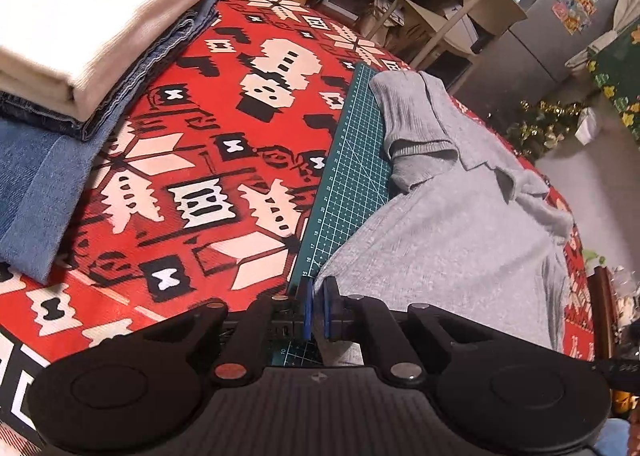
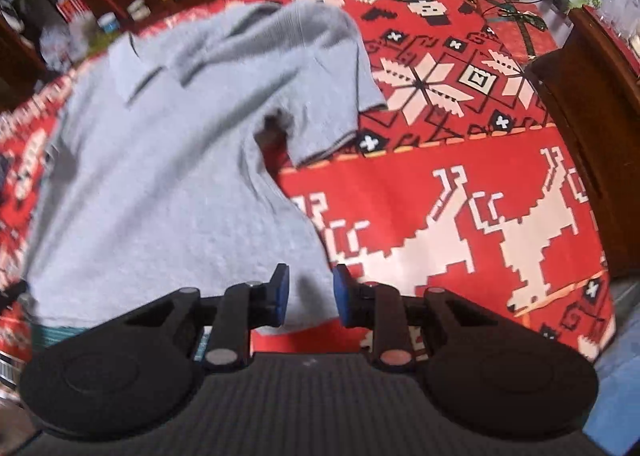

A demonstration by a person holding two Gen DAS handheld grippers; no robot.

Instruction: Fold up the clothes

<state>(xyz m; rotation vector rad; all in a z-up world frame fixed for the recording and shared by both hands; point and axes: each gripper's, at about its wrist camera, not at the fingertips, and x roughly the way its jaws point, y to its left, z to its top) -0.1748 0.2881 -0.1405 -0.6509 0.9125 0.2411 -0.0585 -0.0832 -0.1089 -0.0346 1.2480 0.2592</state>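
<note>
The grey polo shirt point(image 1: 460, 223) lies spread on the red patterned tablecloth point(image 1: 224, 159), its left edge over a green cutting mat point(image 1: 352, 159). It is not yet folded: body flat, collar loose, one sleeve bunched up in the left wrist view, the other sleeve point(image 2: 332, 67) lying out to the side. Its long axis runs away from the person, hem nearest the grippers and collar at the far end. The left gripper point(image 1: 318, 310) is clamped shut on the near hem corner, a thin pinch of grey cloth between the blue pads. The right gripper point(image 2: 310, 296) stands partly apart over the other hem corner, cloth between the jaws, but the pads do not appear to press on it yet — so that corner is probably not held. A cream garment point(image 1: 88, 15) and folded jeans point(image 1: 44, 159) are already stacked at the far left, so part of the job looks done; this shirt's folds are all left.
</note>
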